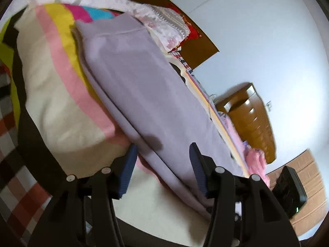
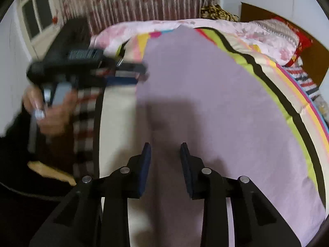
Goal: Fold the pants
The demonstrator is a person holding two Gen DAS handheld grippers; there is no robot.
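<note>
Soft, even indoor light with no glare. Both fisheye views bend hard at their dark round edges. The lilac pants (image 2: 205, 103) carry dim shadows beneath the gripper fingers. Motion blur smears the left gripper (image 2: 141, 73), the hand (image 2: 51, 115) holding it, and the dresser (image 1: 250, 119).

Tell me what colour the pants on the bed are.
The pants are plain pale lilac, showing best in the right wrist view.

Pants (image 2: 205, 107): matt, smooth lilac cloth. Striped blanket (image 1: 51, 94): soft matt cloth. Dresser (image 1: 250, 119): glossy brown wood. Gripper pads (image 1: 127, 170): ribbed blue rubber-like finish.
</note>
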